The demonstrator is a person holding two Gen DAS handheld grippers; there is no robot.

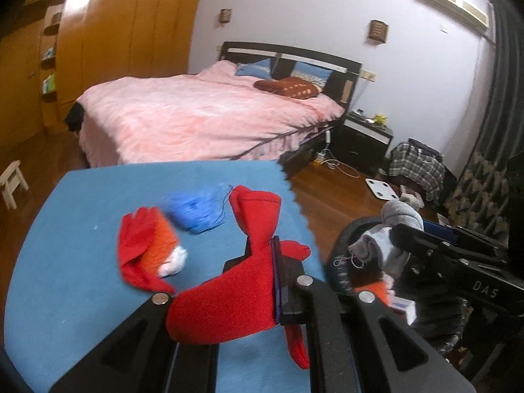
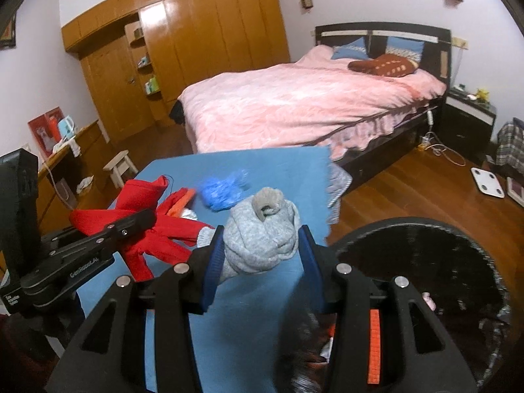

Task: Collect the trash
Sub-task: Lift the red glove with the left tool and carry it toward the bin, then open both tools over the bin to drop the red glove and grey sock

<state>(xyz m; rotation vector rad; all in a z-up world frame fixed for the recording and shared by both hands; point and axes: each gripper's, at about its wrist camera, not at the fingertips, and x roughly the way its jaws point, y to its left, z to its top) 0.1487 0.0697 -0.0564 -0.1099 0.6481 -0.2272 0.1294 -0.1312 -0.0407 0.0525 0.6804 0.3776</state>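
Observation:
My left gripper (image 1: 262, 252) is shut on a red cloth (image 1: 229, 301), held above the blue-covered table (image 1: 65, 262); it also shows in the right wrist view (image 2: 137, 222). My right gripper (image 2: 262, 245) is shut on a rolled grey sock (image 2: 262, 232), near the rim of a black bin (image 2: 425, 262) at the table's right side. The sock also shows in the left wrist view (image 1: 386, 239). On the table lie a red and orange cloth with a white scrap (image 1: 147, 252) and a crumpled blue plastic wad (image 1: 193, 209).
A pink bed (image 2: 311, 104) stands behind the table. A wooden wardrobe (image 2: 196, 42), a small stool (image 2: 121, 163), a nightstand (image 2: 468, 121) and a white scale (image 2: 488, 183) on the wooden floor surround it.

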